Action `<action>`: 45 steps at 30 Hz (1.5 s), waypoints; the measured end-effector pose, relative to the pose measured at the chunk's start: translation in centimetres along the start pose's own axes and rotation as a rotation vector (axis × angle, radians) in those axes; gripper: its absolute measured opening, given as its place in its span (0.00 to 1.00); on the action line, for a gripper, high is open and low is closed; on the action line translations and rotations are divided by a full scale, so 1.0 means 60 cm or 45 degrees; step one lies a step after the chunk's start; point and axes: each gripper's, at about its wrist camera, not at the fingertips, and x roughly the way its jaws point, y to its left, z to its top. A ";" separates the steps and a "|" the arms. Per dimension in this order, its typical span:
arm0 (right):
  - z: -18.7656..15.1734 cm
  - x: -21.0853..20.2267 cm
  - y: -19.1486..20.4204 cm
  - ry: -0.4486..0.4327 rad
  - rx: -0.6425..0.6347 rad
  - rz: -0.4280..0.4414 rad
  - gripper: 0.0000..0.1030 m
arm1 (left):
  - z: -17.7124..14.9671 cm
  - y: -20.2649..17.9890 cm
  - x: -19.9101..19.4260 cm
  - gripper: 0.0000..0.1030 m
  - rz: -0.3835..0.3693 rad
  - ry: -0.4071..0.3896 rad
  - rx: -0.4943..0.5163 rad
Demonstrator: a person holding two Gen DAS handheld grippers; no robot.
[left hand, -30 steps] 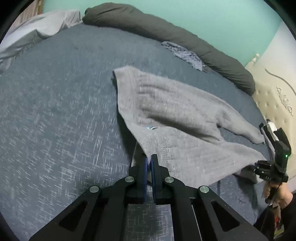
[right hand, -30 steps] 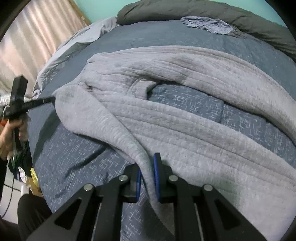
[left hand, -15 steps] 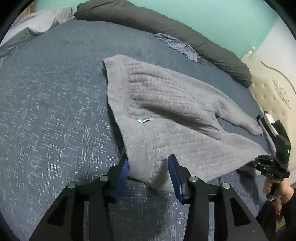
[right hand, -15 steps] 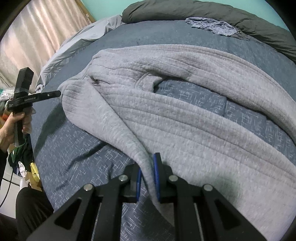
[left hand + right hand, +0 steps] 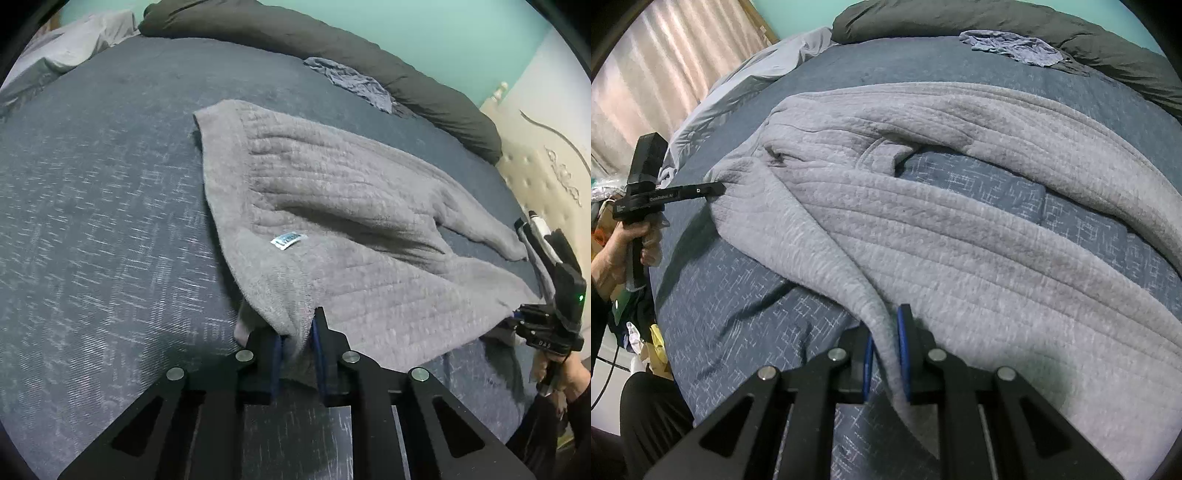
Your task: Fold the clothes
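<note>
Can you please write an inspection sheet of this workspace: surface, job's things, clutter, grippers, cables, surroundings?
Surface: bed with dark blue cover.
Job's things: grey sweater spread out, white label showing.
Clutter: crumpled blue cloth near dark bolster; pale sheet at far corner.
Grippers: left gripper has just been closing, fingers pinch the sweater edge; right gripper clamps another edge.
Cables: thin cord beside bed.
Surroundings: teal wall, curtain, cream headboard.

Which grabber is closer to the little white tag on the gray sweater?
Left. The left gripper pinches the gray sweater edge just below the white tag. The right gripper holds the sweater's far right edge, farther from the tag.
</note>
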 end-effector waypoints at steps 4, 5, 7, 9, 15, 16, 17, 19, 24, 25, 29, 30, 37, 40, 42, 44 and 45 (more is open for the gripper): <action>-0.001 -0.011 0.013 -0.001 -0.046 0.004 0.11 | 0.013 -0.005 -0.052 0.13 0.029 -0.009 0.011; -0.001 -0.015 0.019 0.002 -0.067 0.011 0.11 | 0.015 -0.007 -0.065 0.13 0.034 -0.004 0.018; -0.006 -0.023 0.034 0.008 -0.117 0.022 0.11 | 0.017 -0.008 -0.091 0.13 0.050 0.011 0.036; -0.012 -0.031 0.051 0.015 -0.166 0.026 0.11 | 0.018 -0.010 -0.114 0.13 0.065 0.025 0.053; -0.033 -0.046 0.071 0.016 -0.205 0.049 0.11 | 0.009 -0.005 -0.132 0.13 0.045 0.093 0.032; -0.037 -0.043 0.074 0.025 -0.212 0.049 0.11 | 0.005 0.000 -0.123 0.13 0.050 0.119 0.023; -0.042 -0.038 0.075 0.036 -0.214 0.053 0.11 | 0.000 0.004 -0.107 0.13 0.075 0.156 0.023; -0.053 -0.022 0.077 0.081 -0.215 0.068 0.12 | -0.015 0.010 -0.071 0.13 0.125 0.220 0.024; -0.061 -0.004 0.074 0.143 -0.204 0.088 0.33 | -0.043 0.043 -0.014 0.14 0.162 0.264 -0.076; -0.059 -0.010 0.069 0.137 -0.188 0.110 0.35 | -0.045 0.047 -0.011 0.14 0.160 0.263 -0.082; -0.044 -0.048 0.040 0.065 -0.154 0.143 0.37 | -0.042 0.053 -0.027 0.19 0.136 0.209 -0.102; -0.038 -0.058 0.031 0.039 -0.154 0.131 0.39 | -0.040 0.054 -0.035 0.23 0.132 0.189 -0.112; 0.018 -0.044 -0.061 -0.016 -0.018 -0.028 0.43 | -0.028 0.039 -0.089 0.32 0.222 0.072 -0.107; 0.044 -0.023 -0.072 -0.018 -0.061 -0.075 0.44 | -0.028 0.047 -0.104 0.32 0.231 0.019 -0.197; 0.055 -0.009 -0.070 -0.015 -0.104 -0.077 0.44 | -0.027 0.045 -0.096 0.32 0.223 0.026 -0.205; 0.066 0.013 -0.063 0.006 -0.152 -0.072 0.44 | -0.026 0.035 -0.078 0.33 0.234 0.048 -0.174; 0.071 0.026 -0.057 0.024 -0.185 -0.073 0.44 | -0.026 0.029 -0.068 0.34 0.239 0.060 -0.157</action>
